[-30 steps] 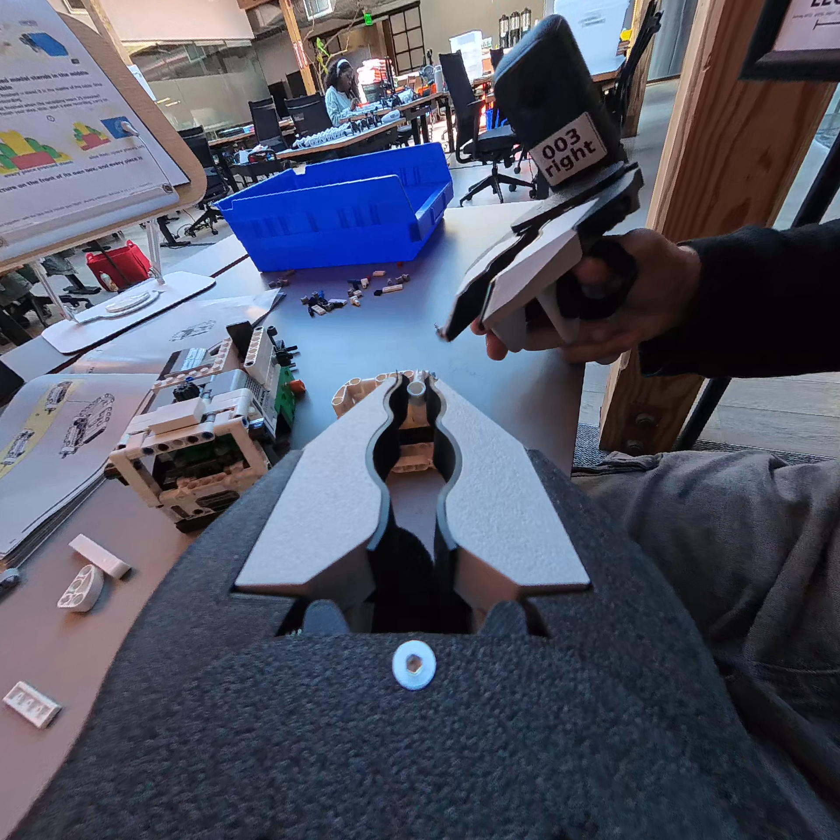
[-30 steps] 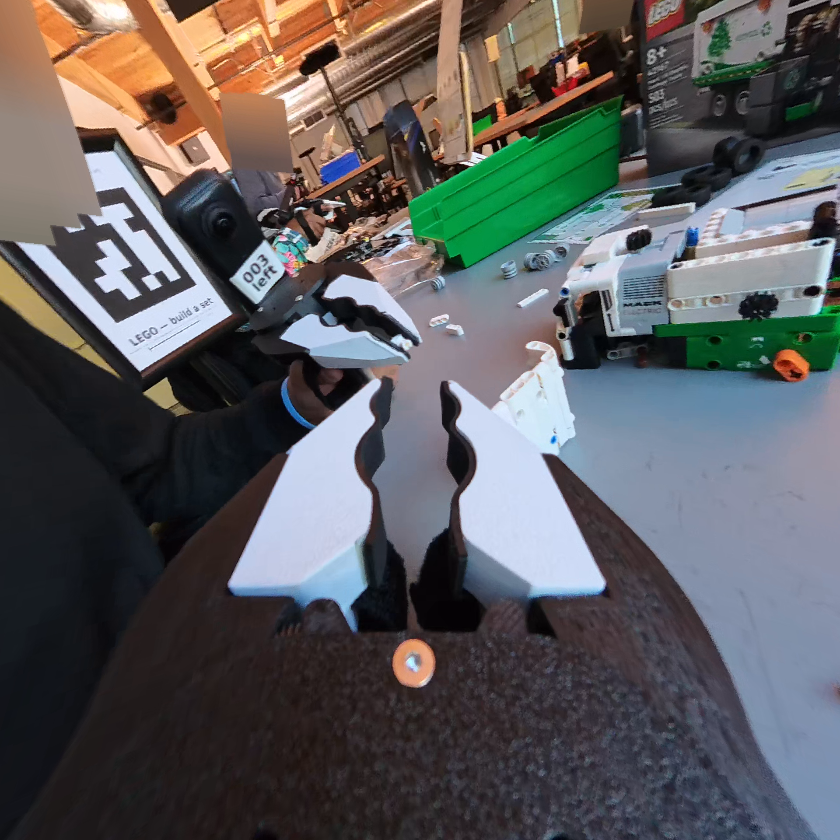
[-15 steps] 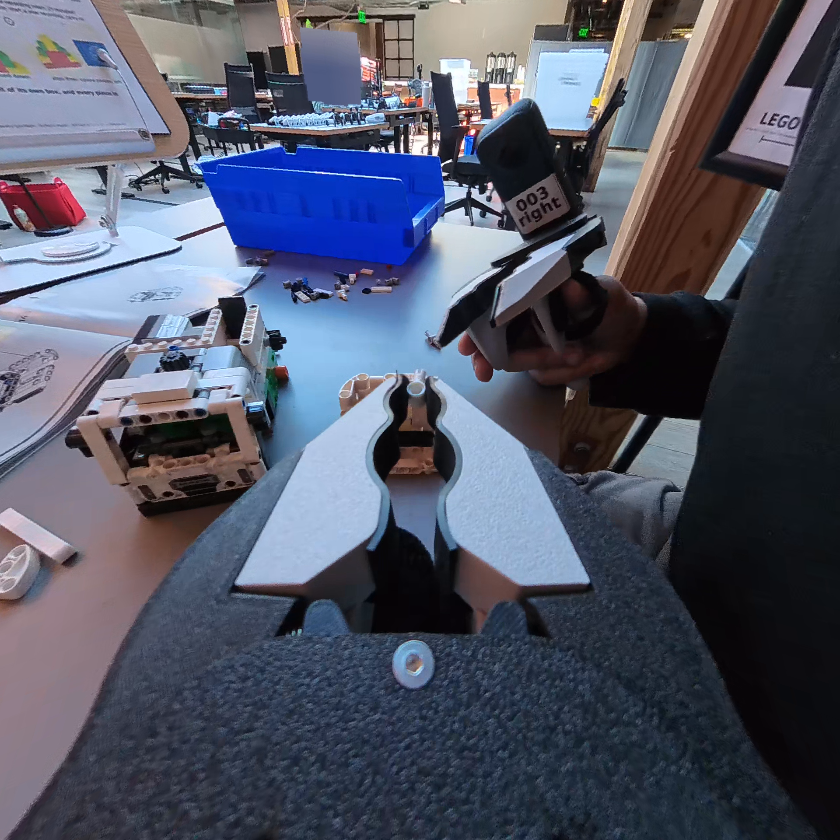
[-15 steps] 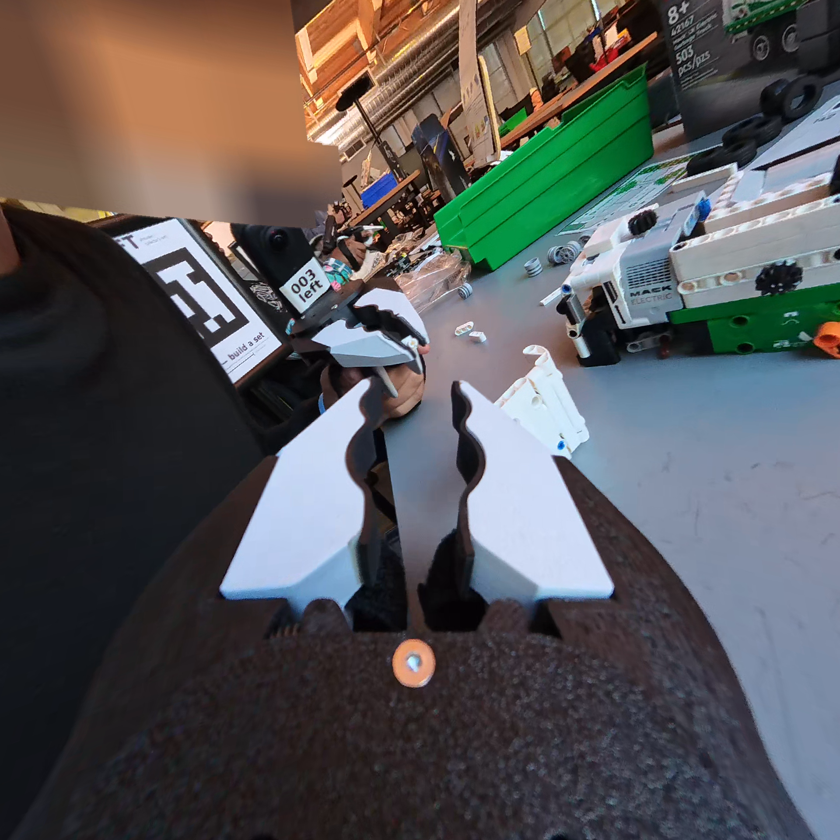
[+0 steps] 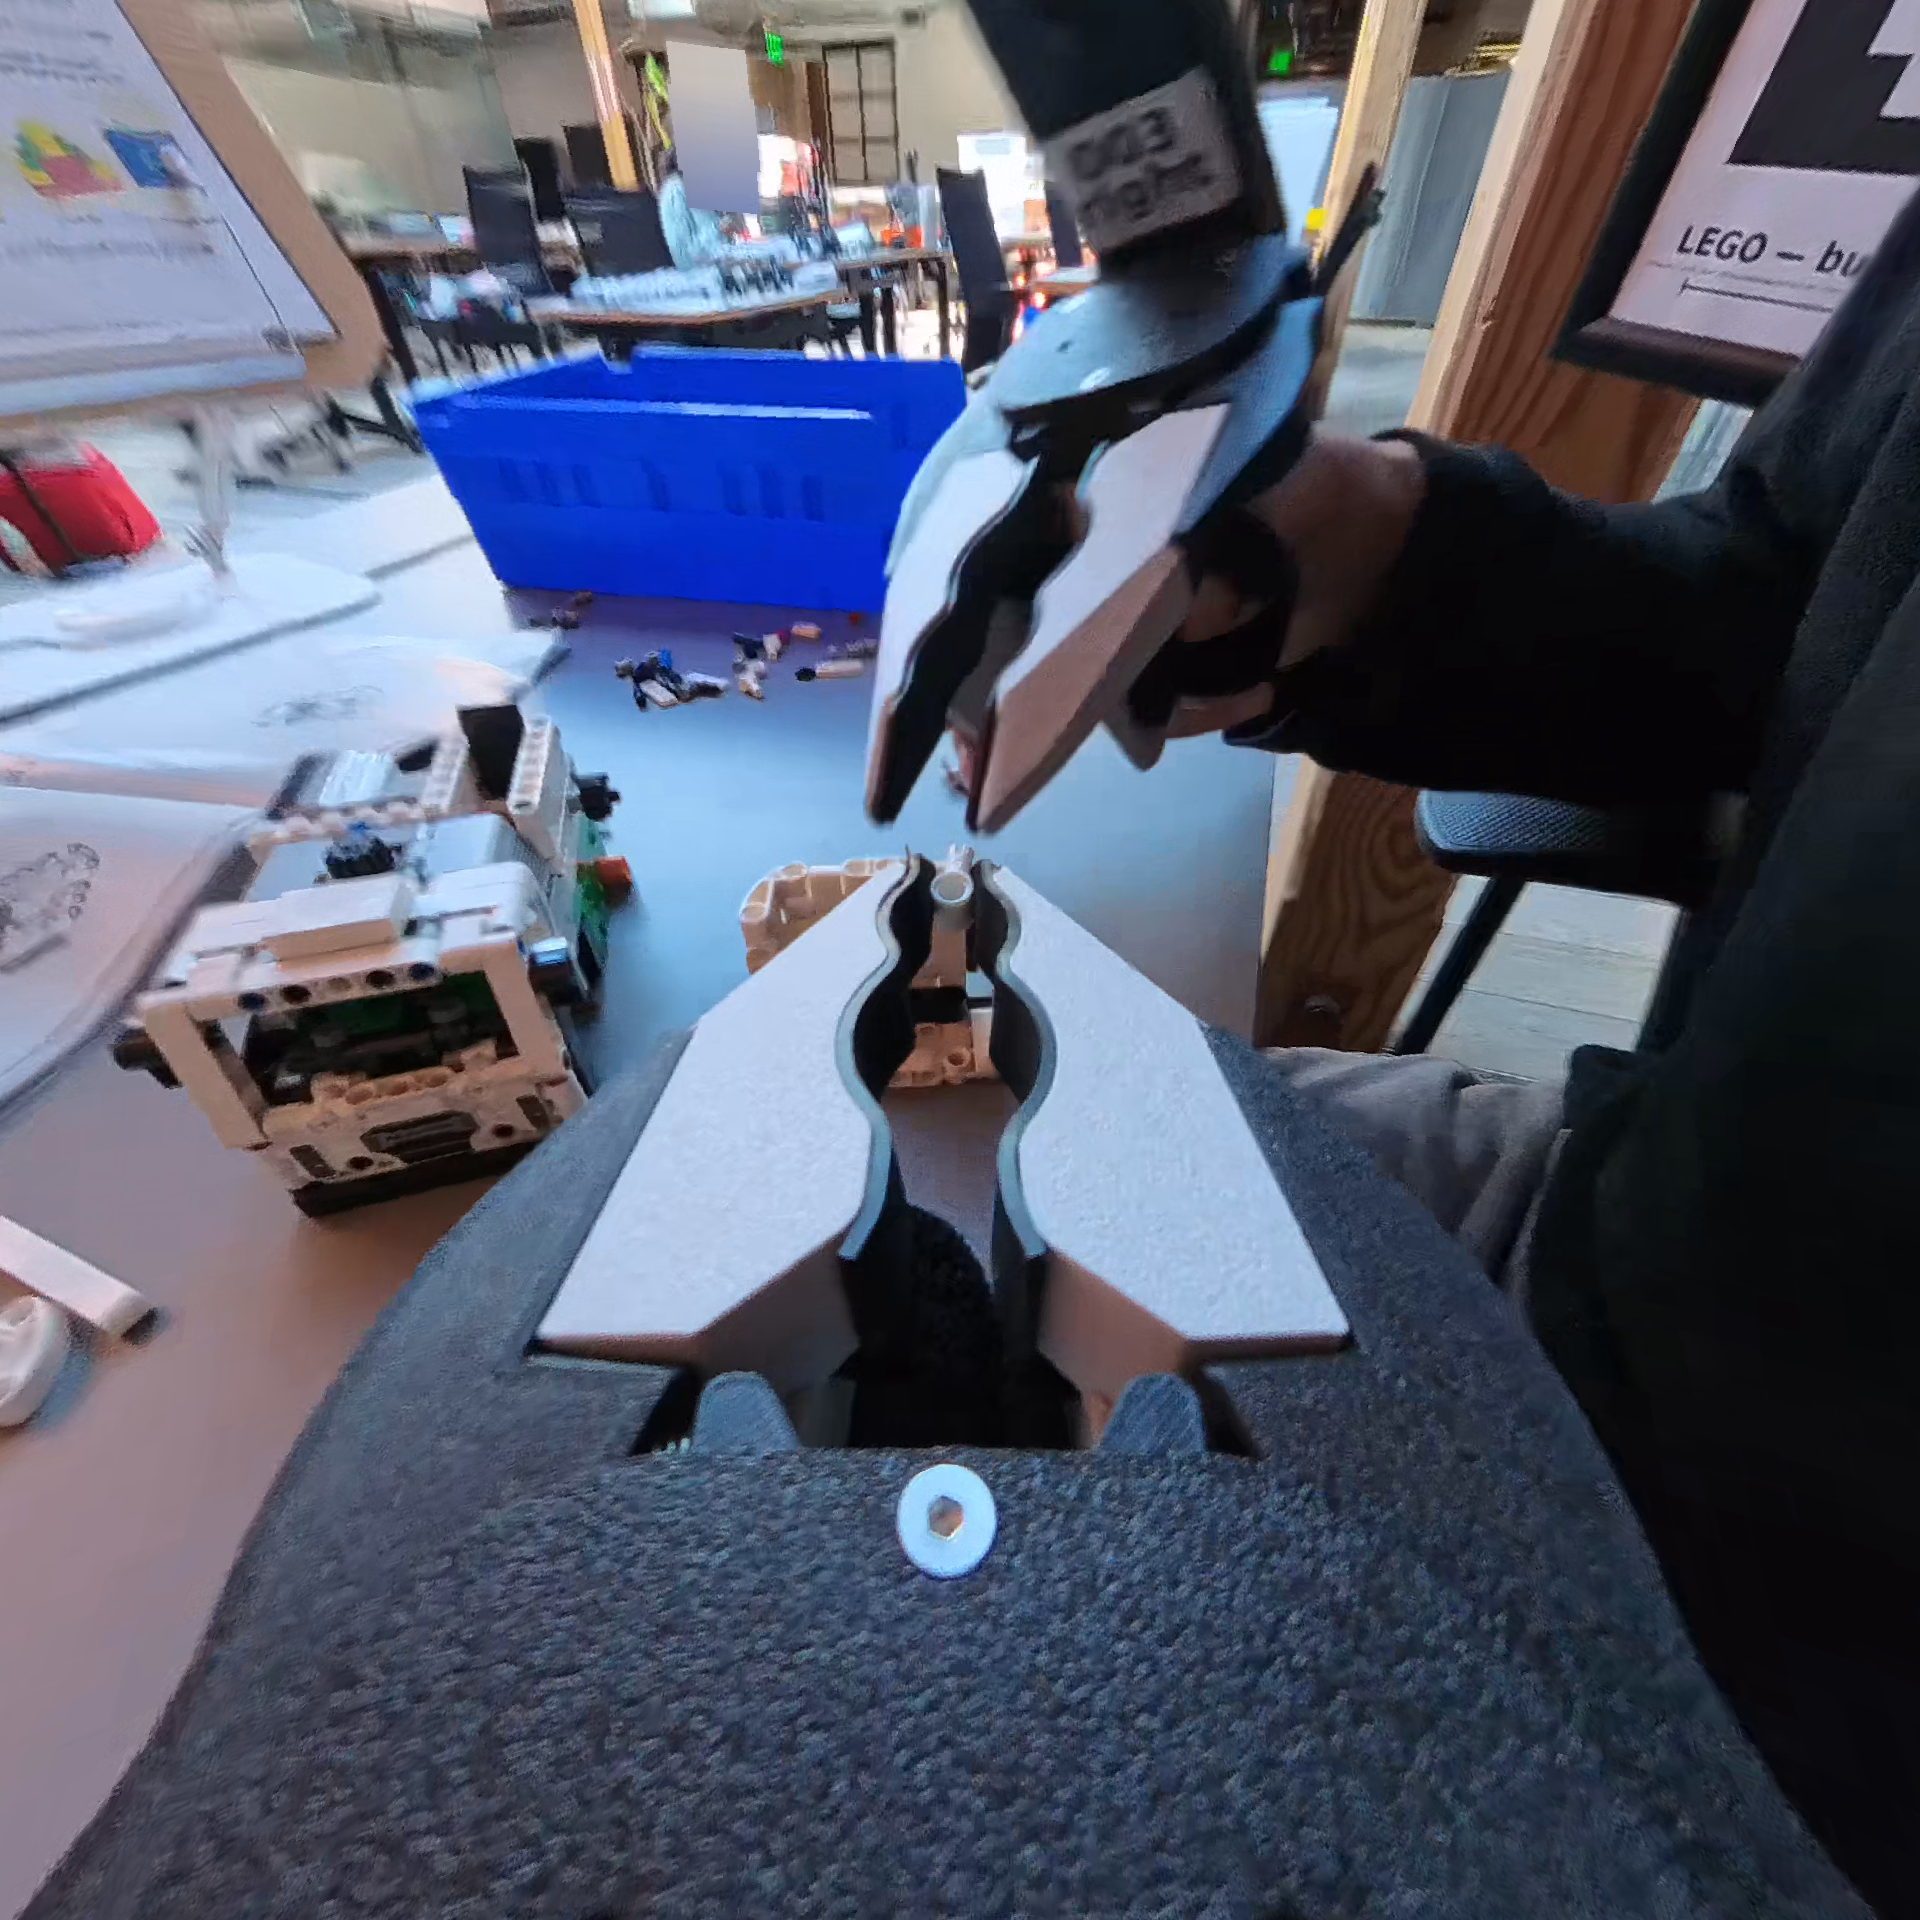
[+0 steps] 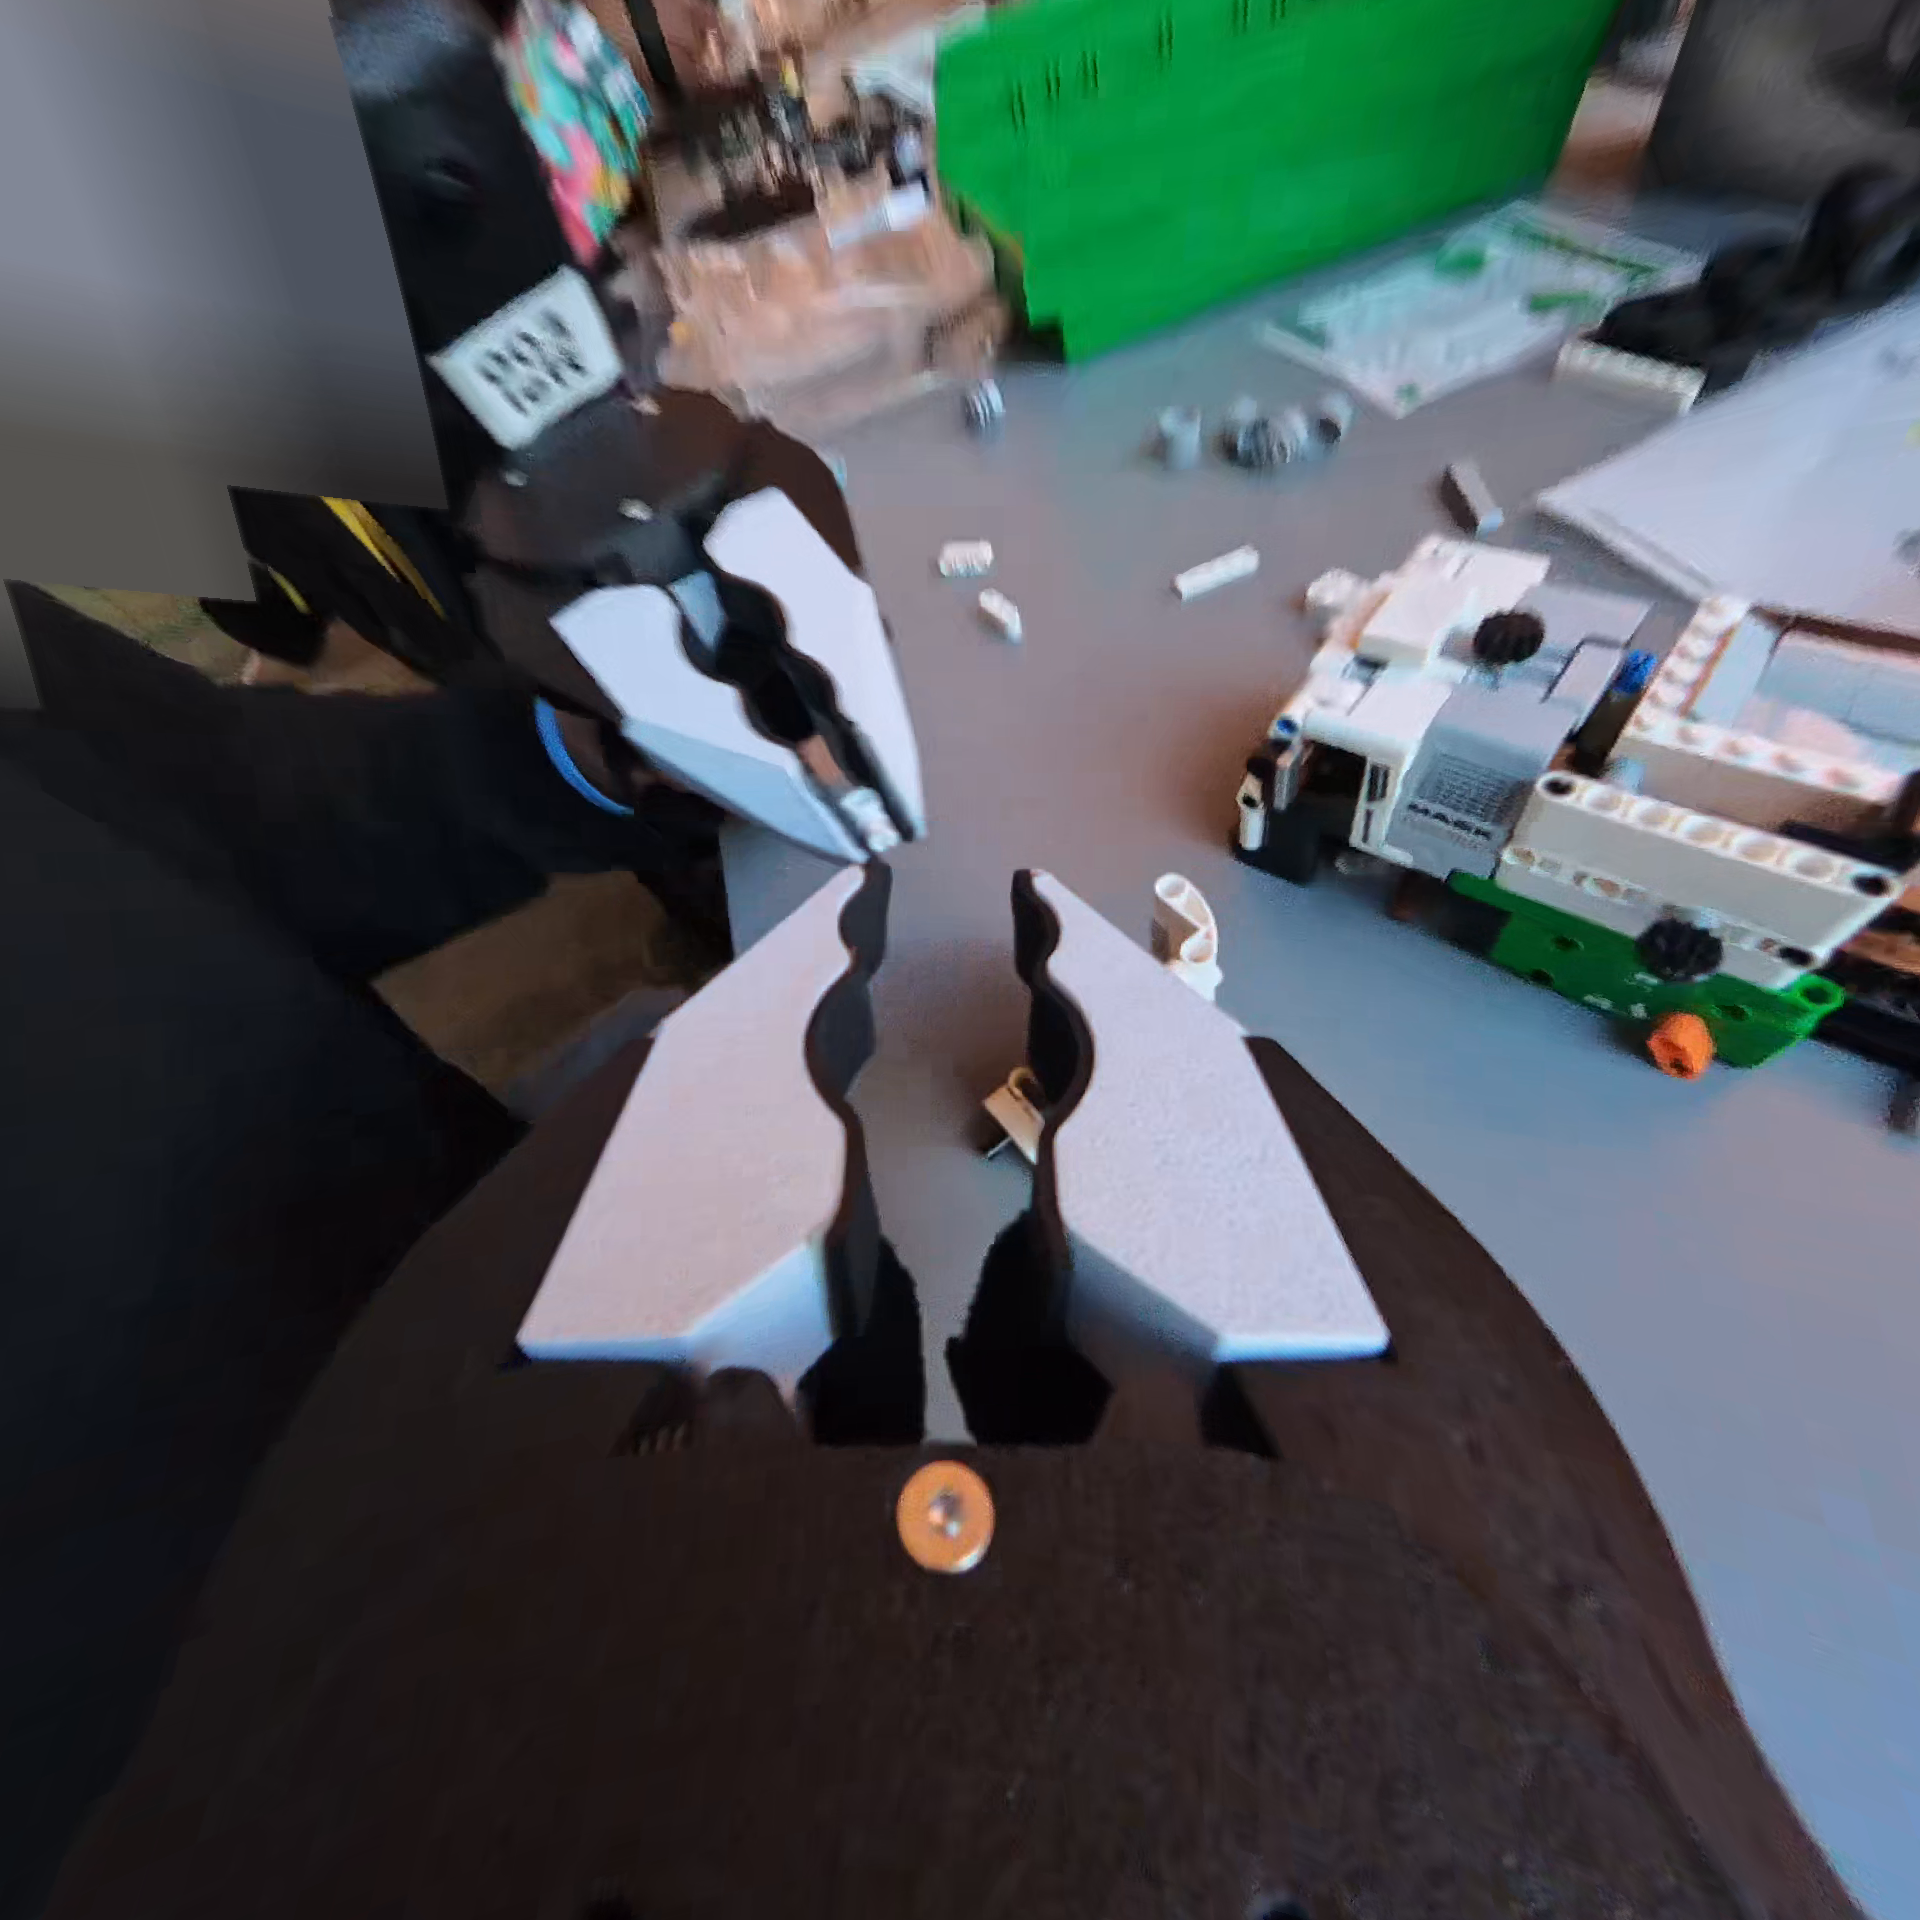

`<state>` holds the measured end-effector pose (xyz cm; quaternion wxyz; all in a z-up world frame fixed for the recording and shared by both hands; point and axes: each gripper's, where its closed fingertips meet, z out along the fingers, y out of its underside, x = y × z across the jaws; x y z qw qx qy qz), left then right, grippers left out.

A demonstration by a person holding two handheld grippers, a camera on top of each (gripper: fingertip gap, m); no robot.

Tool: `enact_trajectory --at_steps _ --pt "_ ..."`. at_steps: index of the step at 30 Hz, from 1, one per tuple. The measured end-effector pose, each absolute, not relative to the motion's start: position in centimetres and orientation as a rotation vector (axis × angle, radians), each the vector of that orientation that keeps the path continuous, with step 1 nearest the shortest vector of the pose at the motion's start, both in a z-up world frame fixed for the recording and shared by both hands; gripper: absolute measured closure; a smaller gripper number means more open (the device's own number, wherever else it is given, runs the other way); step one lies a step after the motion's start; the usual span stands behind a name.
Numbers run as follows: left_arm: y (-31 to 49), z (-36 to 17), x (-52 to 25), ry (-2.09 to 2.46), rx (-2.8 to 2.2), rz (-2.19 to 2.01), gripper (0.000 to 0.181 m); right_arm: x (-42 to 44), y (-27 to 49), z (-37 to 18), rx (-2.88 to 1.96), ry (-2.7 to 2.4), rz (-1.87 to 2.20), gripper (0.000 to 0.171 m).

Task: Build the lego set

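My left gripper (image 5: pixel 948 883) is shut on a small light-grey pin (image 5: pixel 951 889) that stands up between its tips, held above the table. A white Lego sub-assembly (image 5: pixel 805 896) lies on the table just beyond it. My right gripper (image 6: pixel 951 883) is open and empty. Its tips (image 5: pixel 925 821) point down just above the pin and almost touch the left gripper (image 6: pixel 883 821). The white sub-assembly (image 6: pixel 1184 925) sits under the right finger. The part-built white, grey and green truck (image 5: pixel 384 987) stands on the table to the left, on the right in the right wrist view (image 6: pixel 1558 790).
A blue bin (image 5: pixel 696 478) stands at the back with loose small pieces (image 5: pixel 727 665) before it. A green bin (image 6: pixel 1247 156) and scattered pieces (image 6: pixel 1247 431) lie beyond the truck. Instruction booklets (image 5: pixel 62 883) lie left. A wooden post (image 5: pixel 1371 727) stands at the table's right edge. Less than 4 cm separates the two grippers' tips.
The right gripper has swung in and tilted down until its tips sit just over the left gripper's tips. The left gripper still holds the grey pin and has barely moved.
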<state>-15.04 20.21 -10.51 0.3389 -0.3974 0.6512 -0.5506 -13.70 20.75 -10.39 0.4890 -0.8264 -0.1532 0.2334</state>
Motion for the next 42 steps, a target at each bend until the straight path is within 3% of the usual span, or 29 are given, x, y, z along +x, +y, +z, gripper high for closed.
enact_trajectory --at_steps 6,11,19,42 --pt "20.8 -9.0 -15.6 1.547 -0.889 -1.282 0.175 -16.2 20.9 -9.0 -1.929 -0.194 1.161 0.147" --pt "20.2 -9.4 -15.5 1.569 -0.830 -1.197 0.175 -17.0 20.4 -9.1 -1.889 -0.116 1.323 0.152" --pt "19.9 -9.5 -15.4 1.573 -0.795 -1.149 0.175 -16.9 20.6 -9.5 -1.860 -0.056 1.390 0.166" --pt "19.8 -9.0 -15.9 1.583 -0.808 -1.302 0.173 -16.4 20.2 -8.9 -1.806 -0.133 1.401 0.168"
